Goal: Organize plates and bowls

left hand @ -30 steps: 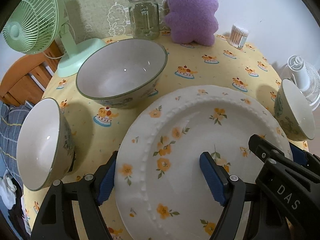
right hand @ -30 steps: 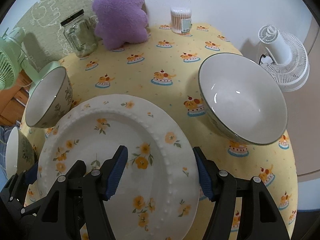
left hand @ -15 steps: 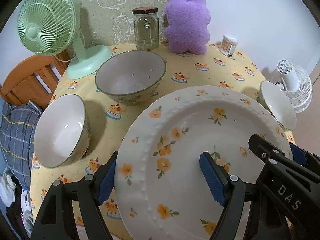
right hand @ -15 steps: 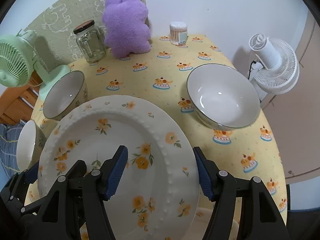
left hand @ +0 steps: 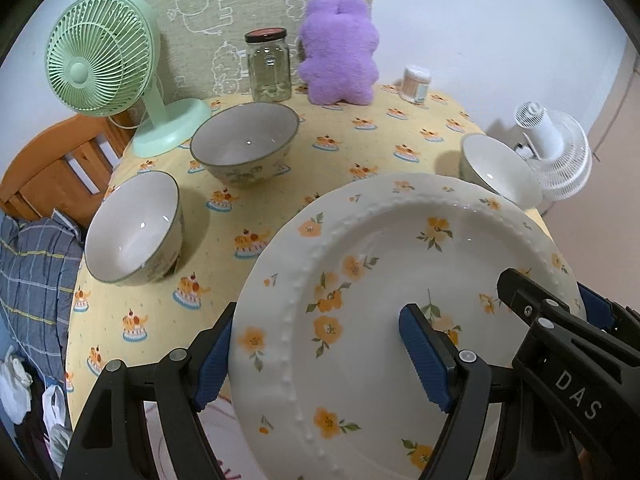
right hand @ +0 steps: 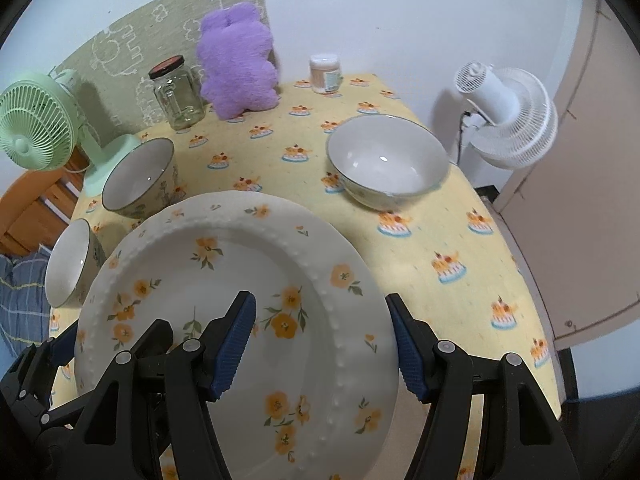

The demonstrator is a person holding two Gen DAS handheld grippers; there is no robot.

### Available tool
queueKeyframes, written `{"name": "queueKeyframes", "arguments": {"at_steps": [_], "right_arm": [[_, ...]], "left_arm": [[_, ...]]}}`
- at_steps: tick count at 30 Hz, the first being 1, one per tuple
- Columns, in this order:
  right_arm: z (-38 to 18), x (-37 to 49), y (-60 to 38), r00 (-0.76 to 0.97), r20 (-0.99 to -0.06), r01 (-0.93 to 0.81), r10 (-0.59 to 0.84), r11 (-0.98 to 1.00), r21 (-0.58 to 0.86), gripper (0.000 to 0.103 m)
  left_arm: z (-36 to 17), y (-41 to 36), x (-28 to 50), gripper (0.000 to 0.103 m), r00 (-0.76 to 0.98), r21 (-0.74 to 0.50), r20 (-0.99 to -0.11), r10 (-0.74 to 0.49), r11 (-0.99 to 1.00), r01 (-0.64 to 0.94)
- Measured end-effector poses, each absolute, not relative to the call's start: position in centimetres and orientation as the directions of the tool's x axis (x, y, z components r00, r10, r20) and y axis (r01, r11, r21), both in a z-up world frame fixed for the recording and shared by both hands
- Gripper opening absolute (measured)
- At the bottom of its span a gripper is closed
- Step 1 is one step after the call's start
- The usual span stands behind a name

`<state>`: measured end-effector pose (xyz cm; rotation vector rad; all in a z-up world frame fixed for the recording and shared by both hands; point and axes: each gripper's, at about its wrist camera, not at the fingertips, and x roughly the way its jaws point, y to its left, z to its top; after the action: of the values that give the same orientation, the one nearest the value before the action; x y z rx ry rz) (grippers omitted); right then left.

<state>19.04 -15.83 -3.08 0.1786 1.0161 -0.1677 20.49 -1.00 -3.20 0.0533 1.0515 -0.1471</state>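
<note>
On yellow tablecloth (left hand: 360,148), three empty bowls (left hand: 246,142).

Even indoor light, soft shadows (fisheye-warped, dark corners).

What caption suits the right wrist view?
Both grippers hold a floral plate above a yellow tablecloth with three bowls.

My right gripper (right hand: 320,344) clamps the plate's (right hand: 224,280) rim at five o'clock; my left gripper (right hand: 68,344) grips the opposite edge at eight. The plate hangs above the table (right hand: 460,232). One bowl (right hand: 386,160) sits at one o'clock, two more bowls at ten (right hand: 138,178) and nine (right hand: 70,262). Beyond, at twelve, stand a jar (right hand: 176,94), a plush (right hand: 238,62) and a tub (right hand: 325,72).
</note>
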Motion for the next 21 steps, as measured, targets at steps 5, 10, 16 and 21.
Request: {"name": "queueKeyframes", "arguments": {"at_steps": [5,10,16,21], "right_arm": [[-3.3,16.6,-16.6,0.506,-0.860,0.250,-0.067,0.965,0.072,0.069],[-3.8,15.0,-17.4,0.494,-0.867,0.240,-0.057,0.968,0.074,0.069],[-4.5,14.0,-19.2,0.477,-0.878,0.215,-0.036,0.974,0.077,0.068],[-5.2,13.2,-21.2,0.464,-0.886,0.179,-0.022,0.981,0.069,0.068]], "left_arm": [[-3.4,-1.8,18.7,0.079,0.478,-0.020,-0.873,-0.100,0.986,0.168],[-3.8,-2.8,17.1,0.079,0.462,-0.019,-0.883,-0.086,0.989,0.147],[-4.4,-4.7,15.7,0.079,0.450,-0.019,-0.891,-0.068,0.993,0.113],[-5.2,-6.5,14.4,0.079,0.438,-0.023,-0.897,-0.055,0.997,0.077]]}}
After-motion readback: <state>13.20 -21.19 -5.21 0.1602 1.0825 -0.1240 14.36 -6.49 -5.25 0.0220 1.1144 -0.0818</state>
